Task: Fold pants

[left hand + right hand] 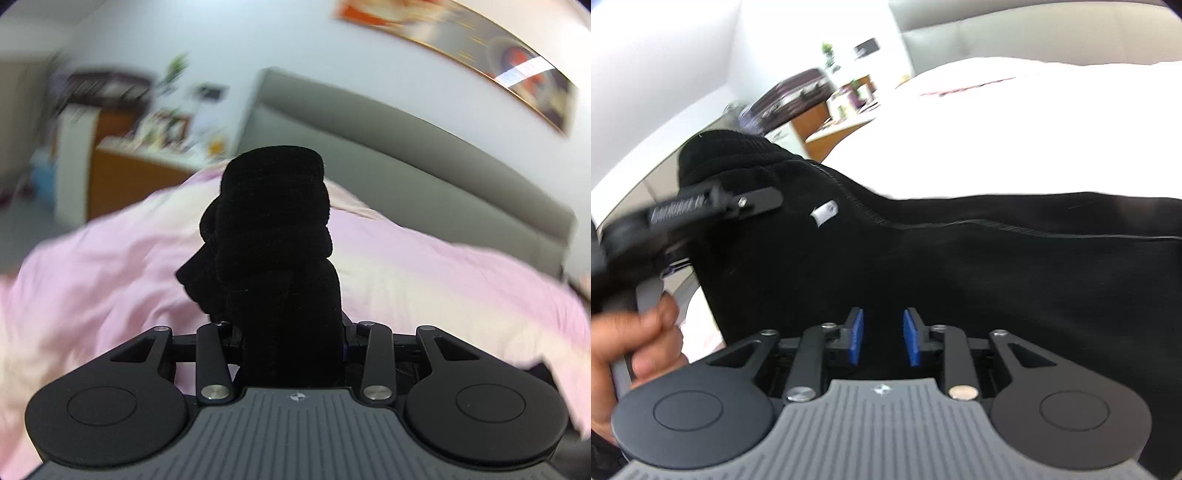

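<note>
**Two grippers, one pair of black pants**

One pair of black pants fills the middle of the right wrist view, stretched from the upper left to the right edge over a pale bed. A bunch of the cloth is clamped in the left gripper and sticks up in the middle of its view, hiding the fingers. The right gripper has its blue pads apart, with nothing pinched between them. A hand at the lower left holds a handle. A pink blanket lies behind.
</note>
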`<state>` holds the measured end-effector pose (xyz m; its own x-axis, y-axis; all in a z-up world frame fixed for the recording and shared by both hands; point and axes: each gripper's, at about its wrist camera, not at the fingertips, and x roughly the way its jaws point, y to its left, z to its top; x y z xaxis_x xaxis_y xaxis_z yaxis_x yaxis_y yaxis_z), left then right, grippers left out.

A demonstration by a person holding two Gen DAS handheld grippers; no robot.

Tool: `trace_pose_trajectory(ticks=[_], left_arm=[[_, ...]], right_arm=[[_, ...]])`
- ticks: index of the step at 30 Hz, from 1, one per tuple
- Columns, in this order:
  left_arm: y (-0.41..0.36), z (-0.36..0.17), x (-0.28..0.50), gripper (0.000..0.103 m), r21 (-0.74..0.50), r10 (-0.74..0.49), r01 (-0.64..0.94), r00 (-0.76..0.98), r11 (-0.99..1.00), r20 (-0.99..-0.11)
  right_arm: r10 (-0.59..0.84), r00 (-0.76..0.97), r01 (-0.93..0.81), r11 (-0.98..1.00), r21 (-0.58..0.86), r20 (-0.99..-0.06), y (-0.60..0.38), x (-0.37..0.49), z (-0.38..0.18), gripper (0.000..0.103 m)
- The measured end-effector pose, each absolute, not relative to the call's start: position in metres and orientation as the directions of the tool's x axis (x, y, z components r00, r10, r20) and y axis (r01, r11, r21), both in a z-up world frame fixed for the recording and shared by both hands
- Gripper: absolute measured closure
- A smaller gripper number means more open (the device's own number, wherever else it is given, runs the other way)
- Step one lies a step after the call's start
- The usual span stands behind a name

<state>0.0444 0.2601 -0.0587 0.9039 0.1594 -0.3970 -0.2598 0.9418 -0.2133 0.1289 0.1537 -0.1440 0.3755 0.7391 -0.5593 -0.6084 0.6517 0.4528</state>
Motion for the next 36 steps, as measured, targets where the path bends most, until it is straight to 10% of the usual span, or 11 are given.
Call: trace_pose_trajectory(ticks=[12,17,23,29,36], left_arm=[[0.120,-0.121,0.059,0.055,0.429,-0.005,0.318,0.808,0.846,-0.589],[0.107,-0.136,0.057,0.051,0.519,0.032,0.345,0.810,0.782,-0.586],[0.122,-0.109,0.051,0.015,0.392,-0.091,0.397,0.790,0.830,-0.606],[0.185,-0.061,0.045,0.011,0.030,-0.365,0.467,0.728,0.884,-0.580],[0.313,-0.075,0.085,0.007,-0.545,-0.375,0.011,0.738,0.838,-0.561]], right_arm=[[0.633,0.541,-0.415,0.773,0.479,-0.554,0.053,0.153,-0.126,0.074],[0.650,0.541,-0.345,0.751,0.564,-0.534,0.035,0.170,-0.121,0.059],[0.732,0.370,-0.373,0.681,0.630,-0.572,0.073,0.195,-0.119,0.030],[0.721,0.293,-0.428,0.686,0.588,-0.628,0.121,0.217,-0.115,0.023],[0.654,0.230,-0.395,0.740,0.545,-0.721,0.161,0.231,-0.132,0.023]])
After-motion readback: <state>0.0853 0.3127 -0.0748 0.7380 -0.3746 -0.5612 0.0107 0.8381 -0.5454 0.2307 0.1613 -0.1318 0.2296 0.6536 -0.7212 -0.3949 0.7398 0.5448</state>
